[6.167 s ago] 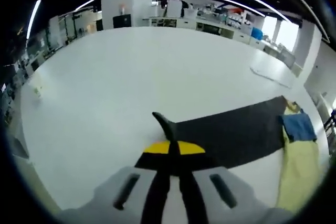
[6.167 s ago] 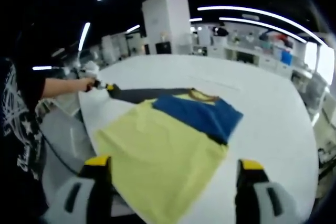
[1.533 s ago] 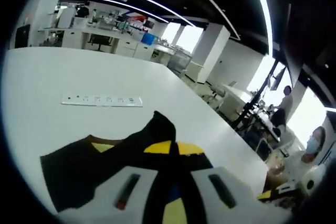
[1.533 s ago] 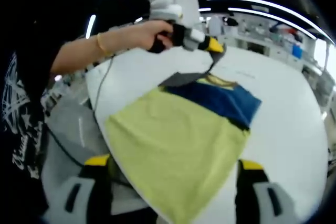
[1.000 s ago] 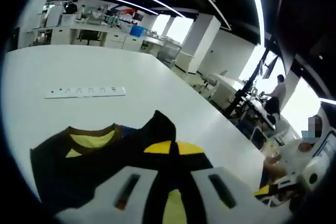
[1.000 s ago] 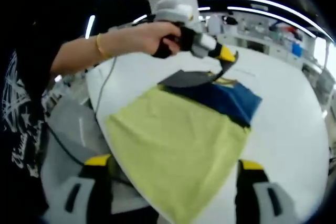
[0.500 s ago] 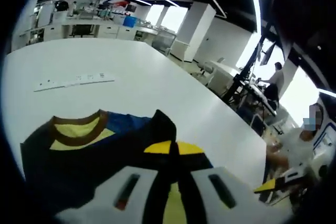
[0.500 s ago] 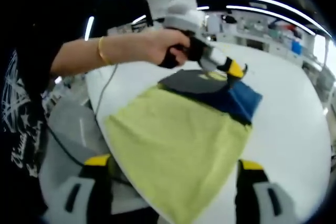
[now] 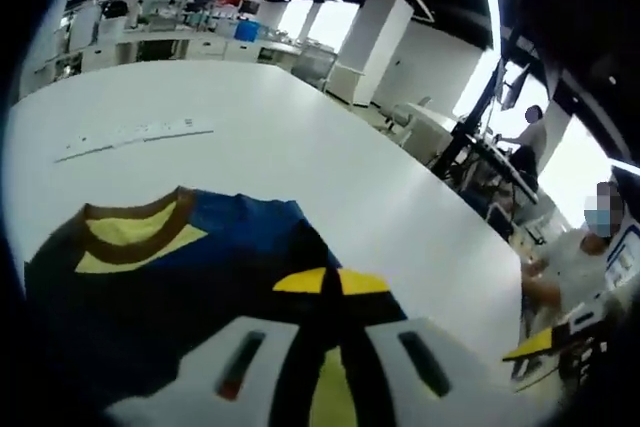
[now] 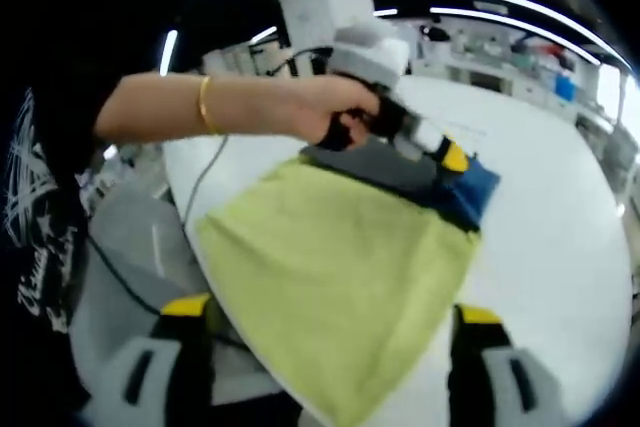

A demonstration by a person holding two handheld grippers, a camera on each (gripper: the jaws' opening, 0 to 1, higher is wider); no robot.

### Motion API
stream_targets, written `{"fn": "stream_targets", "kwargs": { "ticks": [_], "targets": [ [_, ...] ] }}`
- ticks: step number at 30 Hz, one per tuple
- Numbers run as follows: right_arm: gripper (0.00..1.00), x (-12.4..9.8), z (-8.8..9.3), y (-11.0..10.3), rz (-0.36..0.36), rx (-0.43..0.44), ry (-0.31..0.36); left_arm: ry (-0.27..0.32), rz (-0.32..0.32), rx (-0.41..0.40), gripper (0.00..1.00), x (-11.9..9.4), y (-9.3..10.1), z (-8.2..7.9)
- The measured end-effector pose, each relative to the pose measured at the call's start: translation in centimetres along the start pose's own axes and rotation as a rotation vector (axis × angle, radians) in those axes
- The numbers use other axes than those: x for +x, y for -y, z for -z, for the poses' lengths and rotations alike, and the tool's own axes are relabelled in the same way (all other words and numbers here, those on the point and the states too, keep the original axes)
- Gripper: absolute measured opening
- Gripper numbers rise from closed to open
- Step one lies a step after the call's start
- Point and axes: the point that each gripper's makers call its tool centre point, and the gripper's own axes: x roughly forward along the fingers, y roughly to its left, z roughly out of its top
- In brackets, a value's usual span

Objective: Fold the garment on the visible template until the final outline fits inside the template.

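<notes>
White and wide, the bench (image 9: 300, 137) lay in a big bright room. On it lay the garment (image 10: 340, 267), yellow with a blue top and a dark sleeve (image 9: 150, 317). A hand (image 10: 335, 112) reached out level, and the left gripper (image 10: 452, 159) pinched that sleeve over the blue part. The right gripper (image 10: 325, 322) hung back, spread wide, holding nothing.

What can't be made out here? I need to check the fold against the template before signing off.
- Template outline: in the right gripper view the yellow and blue garment covers the white table; no outline can be made out.
- Garment's near hem: cut off between the right tool jaws, bottom edge.
- Left tool grip: its shut jaws hide the pinched dark fabric.
- Far collar: hidden by the person's hand.
</notes>
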Motion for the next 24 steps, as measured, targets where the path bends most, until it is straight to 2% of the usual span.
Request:
{"fn": "stream_targets", "kwargs": {
  "ticks": [2, 3, 8, 10, 15, 19, 22, 24],
  "targets": [
    [0.99, 0.0, 0.0, 0.0, -0.001, -0.005, 0.0, 0.011, 0.008, 0.005, 0.19, 0.0, 0.2, 0.1],
    [0.99, 0.0, 0.0, 0.1, 0.0, -0.006, 0.0, 0.02, 0.018, 0.033, 0.26, 0.0, 0.3, 0.0],
    [0.99, 0.0, -0.1, 0.3, 0.002, -0.011, 0.003, 0.028, 0.043, 0.109, 0.52, -0.7, 0.9, 0.1],
    [0.99, 0.0, 0.0, 0.3, -0.003, -0.016, 0.002, 0.038, 0.04, 0.137, 0.62, -1.0, 0.5, -0.1],
    [0.99, 0.0, 0.1, 0.6, -0.006, -0.024, 0.0, 0.069, 0.05, 0.126, 0.84, -2.2, -0.5, -0.4],
    [0.99, -0.1, 0.2, 0.6, -0.017, -0.039, -0.003, 0.06, 0.061, 0.113, 0.95, -4.0, -1.2, -0.1],
    [0.99, -0.1, 0.2, 0.7, -0.02, -0.049, -0.001, 0.062, 0.041, 0.165, 0.99, -5.5, -2.5, 0.1],
    [0.99, -0.1, 0.2, 0.7, -0.027, -0.057, 0.005, 0.076, 0.042, 0.166, 0.99, -6.9, -2.7, 0.2]
  ]
}}
